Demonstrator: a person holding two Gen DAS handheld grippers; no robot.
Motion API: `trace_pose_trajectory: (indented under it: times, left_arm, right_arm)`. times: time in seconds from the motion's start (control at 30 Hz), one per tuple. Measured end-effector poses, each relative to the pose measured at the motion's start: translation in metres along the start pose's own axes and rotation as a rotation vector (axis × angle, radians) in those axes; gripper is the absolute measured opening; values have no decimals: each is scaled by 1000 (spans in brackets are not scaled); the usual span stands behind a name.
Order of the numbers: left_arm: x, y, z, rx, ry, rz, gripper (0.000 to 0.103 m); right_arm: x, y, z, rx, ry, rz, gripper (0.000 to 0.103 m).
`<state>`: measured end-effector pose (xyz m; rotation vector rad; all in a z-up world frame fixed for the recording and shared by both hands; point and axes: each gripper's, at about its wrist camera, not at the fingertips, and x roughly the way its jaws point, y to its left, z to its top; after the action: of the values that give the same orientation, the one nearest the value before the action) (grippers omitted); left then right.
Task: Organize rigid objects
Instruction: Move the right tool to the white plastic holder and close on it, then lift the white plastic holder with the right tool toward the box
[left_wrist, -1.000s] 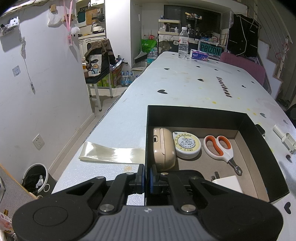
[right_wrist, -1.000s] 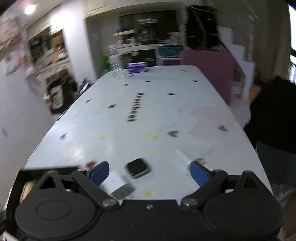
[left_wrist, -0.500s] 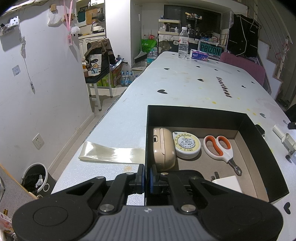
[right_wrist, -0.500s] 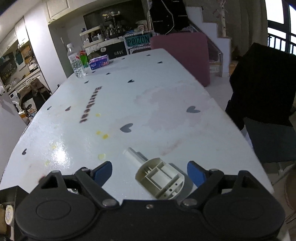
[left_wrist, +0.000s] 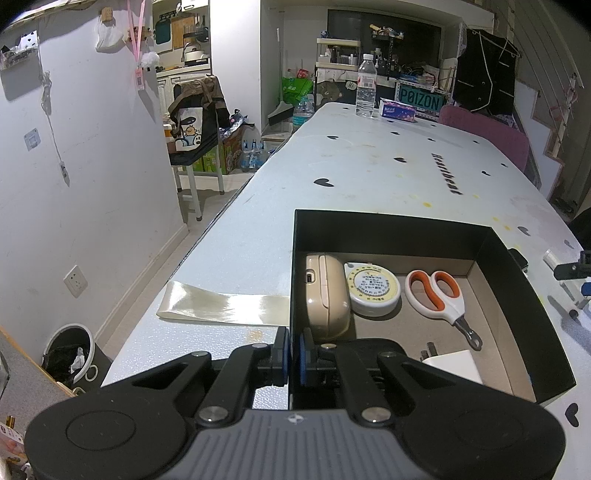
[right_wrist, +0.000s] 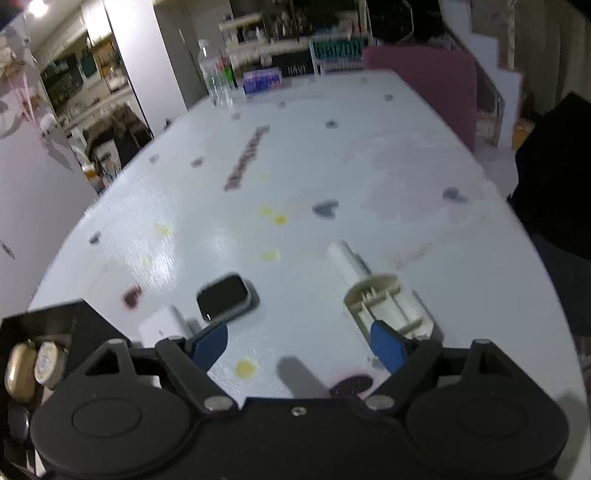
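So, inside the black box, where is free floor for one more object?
In the black box, bare floor lies right of the scissors, along the right wall. The left side is crowded: beige case and tape measure. The white charger fills the near corner.

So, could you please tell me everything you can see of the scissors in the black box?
The scissors have white plastic handles with orange-lined finger loops and short grey metal blades. They are closed and lie flat on the brown cardboard floor of the black box, loops toward the far wall, blade tips pointing toward the near right. They sit just right of the round tape measure, apparently not touching it, and neither gripper is on them.
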<state>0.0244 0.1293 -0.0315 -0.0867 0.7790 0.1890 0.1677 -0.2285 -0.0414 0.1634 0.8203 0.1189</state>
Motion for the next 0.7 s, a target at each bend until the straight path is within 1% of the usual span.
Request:
trace_pose_trajectory:
  times: [0.07, 0.13, 0.17, 0.23, 0.3, 0.4, 0.47, 0.53, 0.6, 0.63, 0.67, 0.7]
  left_arm:
    - [0, 0, 0, 1, 0, 1, 5]
    - [0, 0, 0, 1, 0, 1, 5]
    - [0, 0, 0, 0, 0, 0, 6]
    - [0, 0, 0, 1, 0, 2, 6]
    - [0, 0, 0, 3, 0, 3, 5]
    - [0, 0, 0, 2, 0, 2, 5]
    - [0, 0, 0, 2, 0, 2, 5]
    - [0, 0, 0, 1, 0, 1, 5]
    - [0, 0, 0, 2, 0, 2, 6]
    - [0, 0, 0, 2, 0, 2, 5]
    - [0, 0, 0, 1, 0, 1, 5]
    - [0, 0, 0, 0, 0, 1, 6]
  right_arm:
    - [-6, -5, 3, 22, -59, -17, 86]
    - [1, -16, 10, 73, -94, -64, 86]
    - [6, -21, 12, 95, -90, -88, 86]
    - [22, -31, 19, 148, -47, -159, 85]
    - [33, -37, 21, 165, -24, -167, 83]
    - [44, -33, 18, 93, 24, -154, 81]
    - [47, -24, 11, 9, 61, -132, 81]
    - [44, -14, 6, -66, 80, -123, 81]
    - [42, -6, 4, -97, 113, -99, 76]
    - [42, -2, 4, -108, 122, -101, 74]
    - [45, 2, 6, -119, 127, -110, 70]
    - [47, 5, 8, -126, 137, -125, 69]
